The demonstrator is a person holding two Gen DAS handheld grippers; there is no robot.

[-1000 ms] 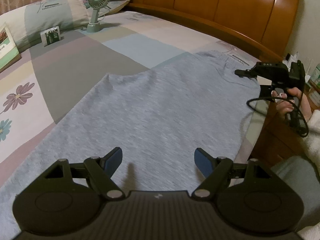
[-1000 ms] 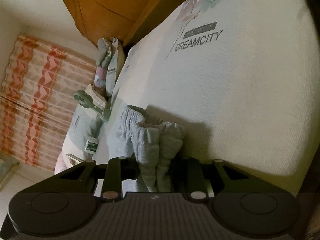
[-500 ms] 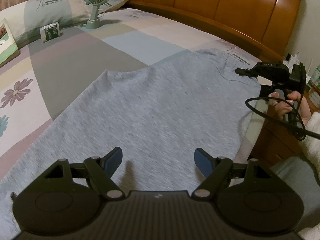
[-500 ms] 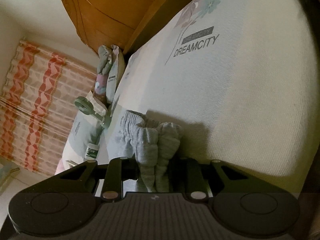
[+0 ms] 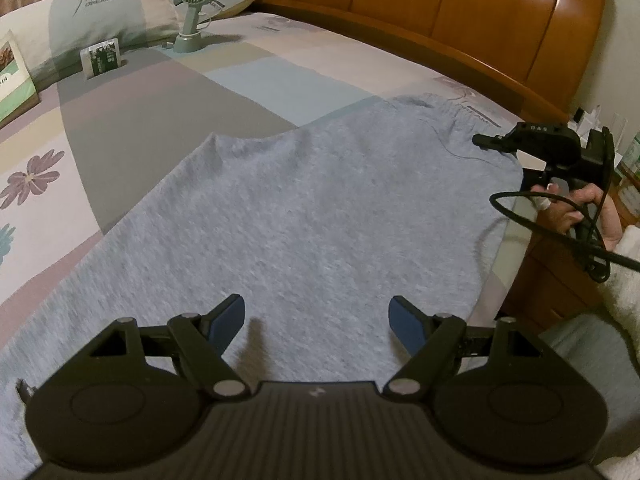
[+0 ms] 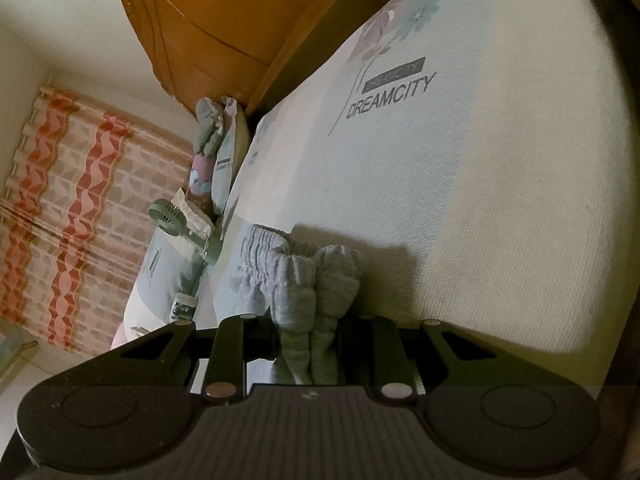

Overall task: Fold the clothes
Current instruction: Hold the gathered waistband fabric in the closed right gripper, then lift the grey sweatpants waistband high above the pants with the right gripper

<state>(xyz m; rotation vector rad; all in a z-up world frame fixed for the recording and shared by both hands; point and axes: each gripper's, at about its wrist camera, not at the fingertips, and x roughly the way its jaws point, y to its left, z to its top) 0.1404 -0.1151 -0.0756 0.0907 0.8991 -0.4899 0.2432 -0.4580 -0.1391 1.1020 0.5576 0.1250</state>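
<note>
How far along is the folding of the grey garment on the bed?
Barely started. The grey knit garment lies spread flat, with no fold visible. The right hand-held gripper pinches its bunched elastic waistband; the left hand-held gripper hovers open above the cloth. All the folding is left.

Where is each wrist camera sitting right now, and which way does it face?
Left wrist: above the spread grey knit garment, angled down toward the wooden headboard; open left gripper, right gripper, hand.
Right wrist: low at the bed edge, tilted; right gripper pinching bunched waistband.
Shared: garment, headboard, small green fan.
</note>
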